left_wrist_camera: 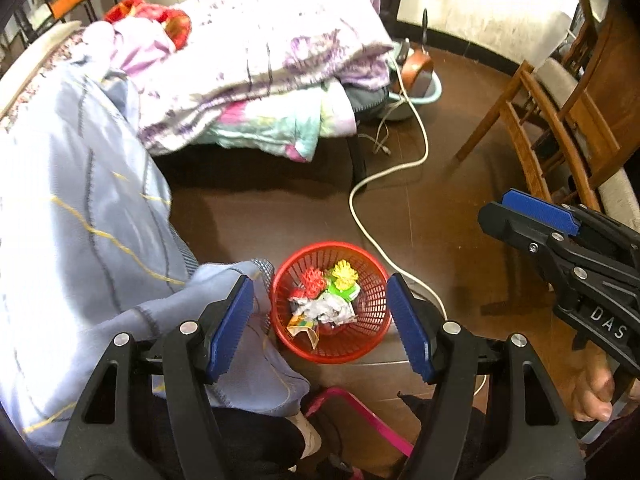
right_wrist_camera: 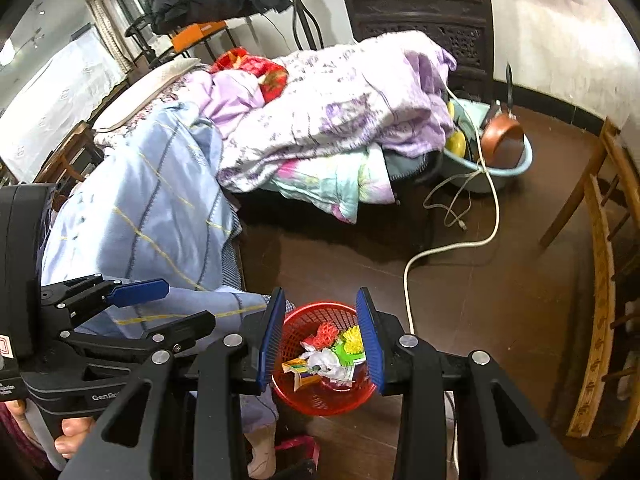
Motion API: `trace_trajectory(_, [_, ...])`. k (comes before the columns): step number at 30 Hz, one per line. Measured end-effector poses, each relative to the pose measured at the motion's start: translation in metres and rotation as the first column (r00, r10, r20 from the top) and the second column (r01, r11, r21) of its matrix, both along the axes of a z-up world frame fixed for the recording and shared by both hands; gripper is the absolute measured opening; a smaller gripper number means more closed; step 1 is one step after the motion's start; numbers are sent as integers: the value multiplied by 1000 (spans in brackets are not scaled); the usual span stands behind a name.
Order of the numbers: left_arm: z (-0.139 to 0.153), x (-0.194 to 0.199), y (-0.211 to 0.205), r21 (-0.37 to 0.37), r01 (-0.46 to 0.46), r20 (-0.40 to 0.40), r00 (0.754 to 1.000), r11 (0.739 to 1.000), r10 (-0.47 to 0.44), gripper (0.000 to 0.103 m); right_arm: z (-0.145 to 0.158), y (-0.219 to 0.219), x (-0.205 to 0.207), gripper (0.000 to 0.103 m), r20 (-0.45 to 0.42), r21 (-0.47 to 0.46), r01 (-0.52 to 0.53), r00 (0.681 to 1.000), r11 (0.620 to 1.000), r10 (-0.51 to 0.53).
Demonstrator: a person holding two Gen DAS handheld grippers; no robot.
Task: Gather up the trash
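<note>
- Left fingers (left_wrist_camera: 320,326) stand wide apart with nothing between the pads; they hang above the basket (left_wrist_camera: 376,320).
- Right fingers (right_wrist_camera: 320,340) are partly open and empty too, over the same basket (each gripper shows in the other's view).
- The red basket sits on the dark floor (left_wrist_camera: 460,216), just beside the blue blanket (left_wrist_camera: 80,200) on the bed.
- Trash (left_wrist_camera: 324,308) lies inside it: crumpled paper, wrappers, red and yellow bits.
- A white cable (left_wrist_camera: 394,170) runs across the floor past the basket.
</note>
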State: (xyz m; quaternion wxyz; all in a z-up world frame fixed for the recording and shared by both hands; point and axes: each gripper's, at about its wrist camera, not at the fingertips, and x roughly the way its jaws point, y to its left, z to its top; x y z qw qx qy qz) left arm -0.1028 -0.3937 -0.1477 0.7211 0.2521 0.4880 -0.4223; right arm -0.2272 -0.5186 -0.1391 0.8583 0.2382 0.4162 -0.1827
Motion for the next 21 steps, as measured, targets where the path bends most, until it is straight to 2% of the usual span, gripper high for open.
trace_trajectory(7, [36, -9, 28, -67, -37, 55, 998, 997, 41, 67, 39, 23, -10, 38, 7, -41, -10, 1000, 999, 11])
trace_trajectory(9, [45, -12, 38, -84, -52, 70, 996, 995, 58, 67, 46, 30, -13, 43, -7, -56, -6, 1000, 998, 6])
trace_trajectory(11, [50, -15, 45, -94, -59, 81, 994, 994, 67, 67, 51, 36, -14, 53, -25, -66, 1, 1000, 998, -2])
trace_trajectory(13, [54, -19, 53, -101, -66, 87, 993, 993, 75, 67, 55, 42, -16, 57, -46, -72, 2, 999, 997, -6])
trace_trajectory(18, [56, -27, 65, -119, -87, 82, 992, 989, 97, 67, 60, 58, -25, 69, -101, -100, 21, 994, 995, -31])
trace_trajectory(20, [56, -30, 68, -123, -90, 84, 991, 988, 101, 68, 60, 63, -28, 80, -118, -110, 28, 992, 994, -41])
trace_trajectory(21, [56, -32, 69, -127, -93, 94, 990, 988, 105, 70, 60, 66, -29, 80, -129, -122, 29, 991, 992, -45])
